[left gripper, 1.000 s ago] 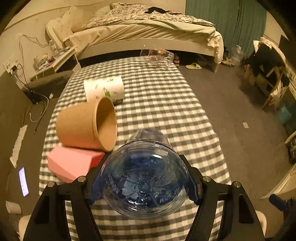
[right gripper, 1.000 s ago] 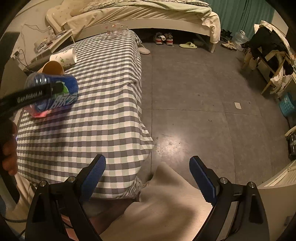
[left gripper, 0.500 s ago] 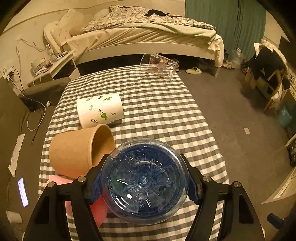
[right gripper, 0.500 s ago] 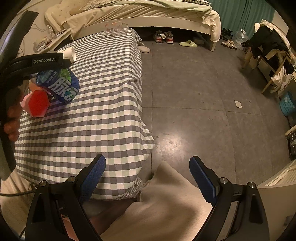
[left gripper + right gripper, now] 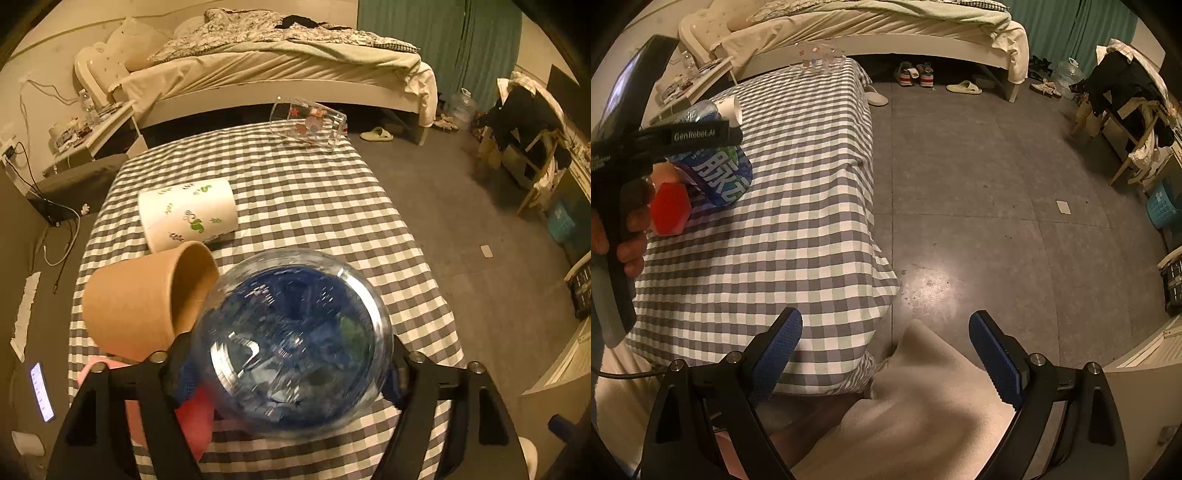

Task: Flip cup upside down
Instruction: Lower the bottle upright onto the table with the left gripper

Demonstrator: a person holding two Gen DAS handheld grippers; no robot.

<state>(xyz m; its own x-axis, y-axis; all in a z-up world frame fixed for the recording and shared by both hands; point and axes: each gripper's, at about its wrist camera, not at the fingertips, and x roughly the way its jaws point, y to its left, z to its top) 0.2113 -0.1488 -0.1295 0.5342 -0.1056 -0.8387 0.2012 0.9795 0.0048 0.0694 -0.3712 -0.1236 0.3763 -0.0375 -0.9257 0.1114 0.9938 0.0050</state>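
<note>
My left gripper [image 5: 291,373] is shut on a clear blue plastic cup [image 5: 291,343] with a blue printed label. I hold it above the checked table [image 5: 314,206], its round end facing the camera. In the right wrist view the same blue cup [image 5: 716,177] hangs tilted in the left gripper [image 5: 701,134] over the table's left side. My right gripper [image 5: 886,354] is open and empty, off the table's near right corner, above a beige cloth [image 5: 923,406].
A brown paper cup [image 5: 147,299] lies on its side left of the held cup. A white leaf-print cup [image 5: 188,214] lies behind it. A clear glass [image 5: 308,123] lies at the far edge. A red-pink block [image 5: 192,417] sits below the gripper. A bed stands behind.
The left gripper has turned and tilted the blue cup over the table while rising slightly. The right gripper has stayed still and open.
</note>
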